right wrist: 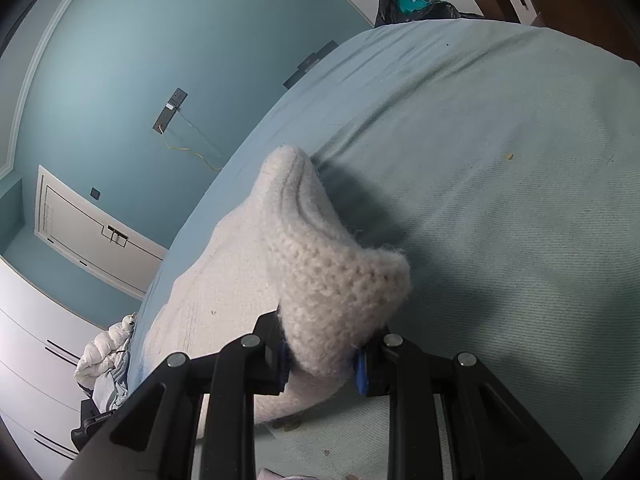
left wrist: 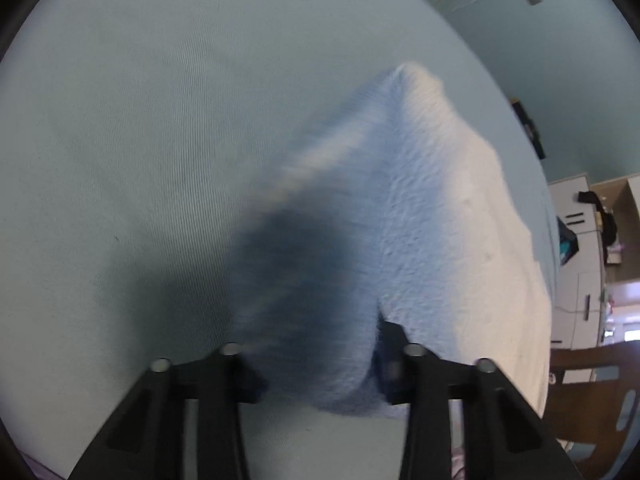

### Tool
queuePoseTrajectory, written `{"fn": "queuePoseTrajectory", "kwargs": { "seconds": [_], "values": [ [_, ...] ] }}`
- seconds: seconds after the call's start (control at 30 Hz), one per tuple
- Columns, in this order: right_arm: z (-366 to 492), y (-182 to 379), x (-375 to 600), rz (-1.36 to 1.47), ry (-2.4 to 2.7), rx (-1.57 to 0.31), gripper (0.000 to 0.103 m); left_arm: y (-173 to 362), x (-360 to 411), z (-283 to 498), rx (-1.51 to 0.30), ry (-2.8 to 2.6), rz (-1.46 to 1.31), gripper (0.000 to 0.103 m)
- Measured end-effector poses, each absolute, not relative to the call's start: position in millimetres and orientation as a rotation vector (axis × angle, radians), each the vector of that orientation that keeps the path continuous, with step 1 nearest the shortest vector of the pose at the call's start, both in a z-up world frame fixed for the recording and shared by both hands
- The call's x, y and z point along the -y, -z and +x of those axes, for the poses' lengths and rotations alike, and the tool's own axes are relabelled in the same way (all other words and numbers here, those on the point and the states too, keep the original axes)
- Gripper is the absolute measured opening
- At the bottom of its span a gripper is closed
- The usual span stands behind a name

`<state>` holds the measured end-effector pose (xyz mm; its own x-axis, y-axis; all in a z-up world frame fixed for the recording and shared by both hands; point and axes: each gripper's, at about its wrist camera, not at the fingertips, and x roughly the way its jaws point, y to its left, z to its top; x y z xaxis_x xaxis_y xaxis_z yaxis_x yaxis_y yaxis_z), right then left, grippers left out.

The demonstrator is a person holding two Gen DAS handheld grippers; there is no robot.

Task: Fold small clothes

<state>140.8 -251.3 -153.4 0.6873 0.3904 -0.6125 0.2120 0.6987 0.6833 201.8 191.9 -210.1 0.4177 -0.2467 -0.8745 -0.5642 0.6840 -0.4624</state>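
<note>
A white knitted garment (right wrist: pixel 320 272) is held above a pale blue bedsheet (right wrist: pixel 500 200), one end in each gripper, so that it can be raised clear of the surface and laid over itself for a fold. The right gripper (right wrist: pixel 324 364) is clamped on the thick ribbed edge, its blue-padded fingers (right wrist: pixel 362 372) pressed in from both sides with the wool bulging between them; a firm pinch at the hem is judged to keep the heavy knit from slipping as it is lifted. In the left wrist view the left gripper (left wrist: pixel 320 364) is set around the other end of the garment, with cloth filling the gap between its fingers and the right-hand finger sunk into a crease; it appears to be closed on the fabric, though blur there leaves the grip less certain. The garment is seen as soft, fuzzy and cream-white, with a coarse ribbed band and a smoother body, drawn up into a peak in both views. A dark shadow is cast beneath it on the sheet, so most of it is taken to hang free.
</note>
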Motion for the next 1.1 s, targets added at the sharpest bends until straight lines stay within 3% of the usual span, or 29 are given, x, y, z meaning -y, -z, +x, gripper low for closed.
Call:
{"fn": "queuePoseTrajectory", "kwargs": {
  "seconds": [0.17, 0.4, 0.67, 0.93, 1.0, 1.03, 1.07, 1.1],
  "values": [
    [141.4, 129.7, 264.5, 0.968, -0.206, -0.798, 0.017, 163.4, -188.0, 189.4, -1.068, -0.134, -0.837, 0.028],
    [117.4, 62.9, 283.4, 1.044, -0.265, -0.755, 0.017, 128.2, -195.0, 144.3, -1.118, -0.026, -0.978, 0.027],
    [70.9, 34.8, 303.8, 1.048, -0.219, -0.948, 0.017, 146.6, -198.3, 85.4, -1.199, -0.053, -1.177, 0.027],
    [142.9, 35.5, 303.1, 1.233, -0.152, -1.093, 0.019, 122.1, -208.2, 174.3, -1.128, -0.124, -1.251, 0.028],
    [188.5, 31.9, 296.4, 1.257, -0.154, -1.065, 0.025, 124.6, -215.6, 214.4, -1.067, -0.174, -1.291, 0.033],
    [213.9, 32.6, 293.8, 1.250, -0.168, -1.049, 0.037, 124.4, -221.4, 232.8, -1.031, -0.211, -1.271, 0.037],
    [230.7, 37.2, 292.8, 1.234, -0.189, -1.042, 0.051, 123.4, -227.7, 250.0, -1.007, -0.251, -1.227, 0.051],
    [252.6, 44.6, 289.5, 1.233, -0.215, -1.032, 0.058, 123.3, -232.7, 264.4, -0.986, -0.303, -1.175, 0.078]
  ]
}}
